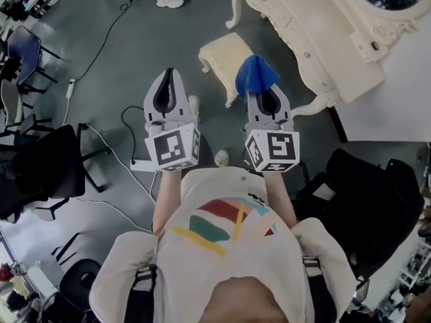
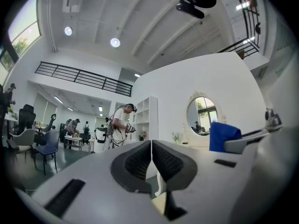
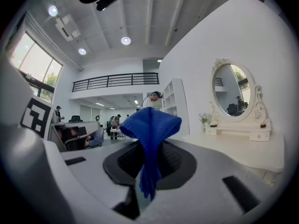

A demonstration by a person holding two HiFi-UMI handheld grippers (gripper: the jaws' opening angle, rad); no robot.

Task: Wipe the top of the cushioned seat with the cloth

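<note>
The cream cushioned seat (image 1: pixel 226 54) stands on the grey floor ahead of me, beside the dressing table. My right gripper (image 1: pixel 267 94) is shut on a blue cloth (image 1: pixel 256 75), held in the air over the seat's near right corner. In the right gripper view the blue cloth (image 3: pixel 150 139) bunches above the jaws and hangs down between them. My left gripper (image 1: pixel 168 86) is shut with nothing in it, held left of the seat; its pads (image 2: pixel 140 161) meet in the left gripper view.
A cream dressing table (image 1: pixel 323 32) with an oval mirror (image 3: pixel 233 93) stands right of the seat. Black office chairs (image 1: pixel 47 170) and cables (image 1: pixel 101 42) lie at the left. A black chair (image 1: pixel 367 200) is at the right. A person (image 2: pixel 119 125) stands farther off.
</note>
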